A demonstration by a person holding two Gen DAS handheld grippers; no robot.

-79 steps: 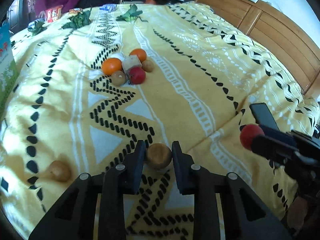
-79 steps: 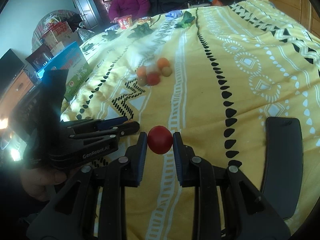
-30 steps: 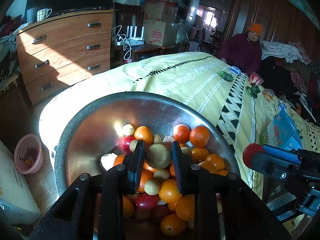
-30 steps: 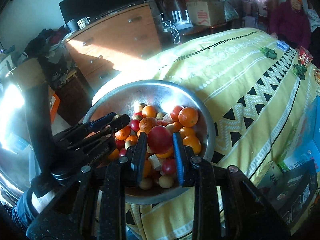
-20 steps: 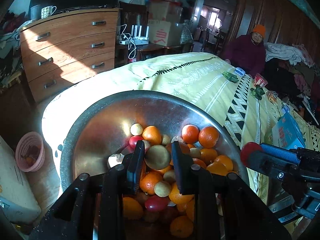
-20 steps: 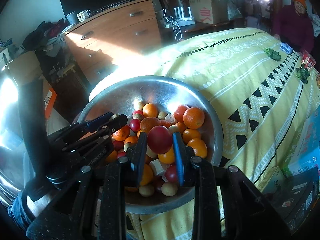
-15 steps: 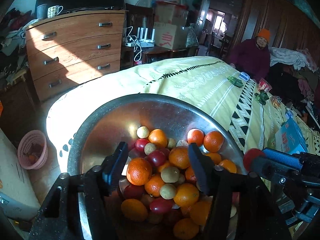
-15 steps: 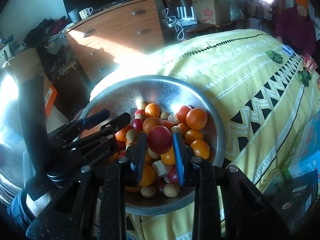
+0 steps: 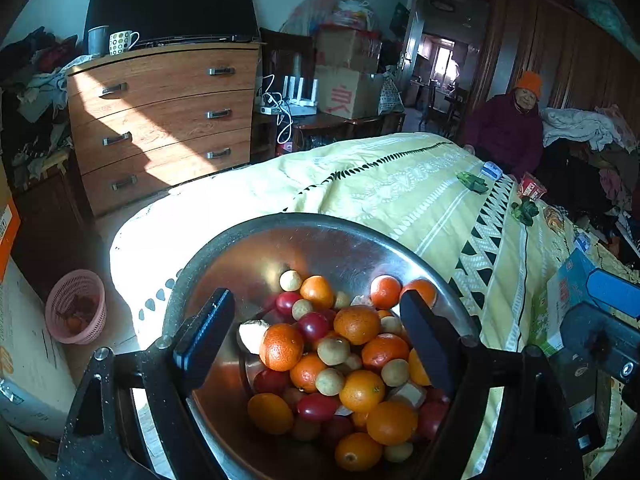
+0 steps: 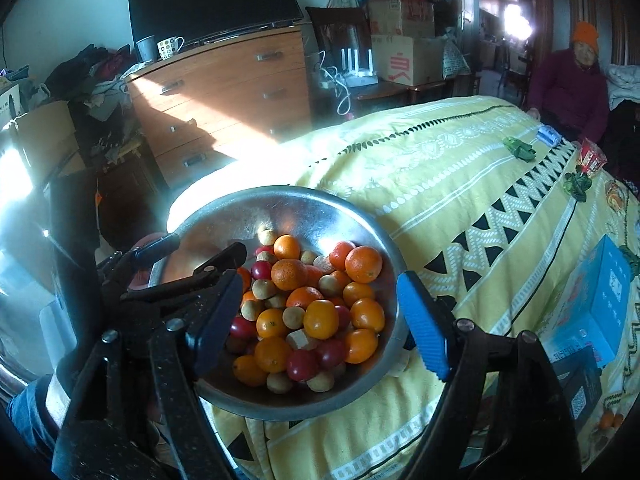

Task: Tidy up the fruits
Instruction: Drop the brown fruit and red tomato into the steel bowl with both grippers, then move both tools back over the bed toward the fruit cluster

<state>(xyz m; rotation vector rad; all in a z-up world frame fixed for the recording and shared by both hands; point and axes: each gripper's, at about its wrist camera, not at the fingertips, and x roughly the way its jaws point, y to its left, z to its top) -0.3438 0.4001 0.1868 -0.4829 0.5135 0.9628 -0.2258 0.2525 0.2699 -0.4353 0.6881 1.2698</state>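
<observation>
A large steel bowl (image 9: 320, 236) sits at the corner of the bed and also shows in the right wrist view (image 10: 240, 208). It holds a heap of several oranges (image 9: 356, 324), red fruits (image 9: 314, 326) and small tan fruits (image 9: 334, 350); the heap also shows in the right wrist view (image 10: 312, 304). My left gripper (image 9: 316, 332) hangs open and empty over the heap. My right gripper (image 10: 320, 312) is open and empty above the bowl. The left gripper also shows at the bowl's left rim in the right wrist view (image 10: 204, 264).
The bowl rests on a yellow patterned bedspread (image 9: 400, 184). A wooden dresser (image 9: 160, 120) stands beyond the bed's end, a pink basket (image 9: 76, 306) on the floor. A blue box (image 10: 596, 308) lies on the bed at right. A person (image 9: 508, 128) sits at the far side.
Both grippers carried fruit from the bedspread to the bowl. The left gripper opened and dropped its tan fruit half a second ago; the right gripper has just opened and released the red fruit.
</observation>
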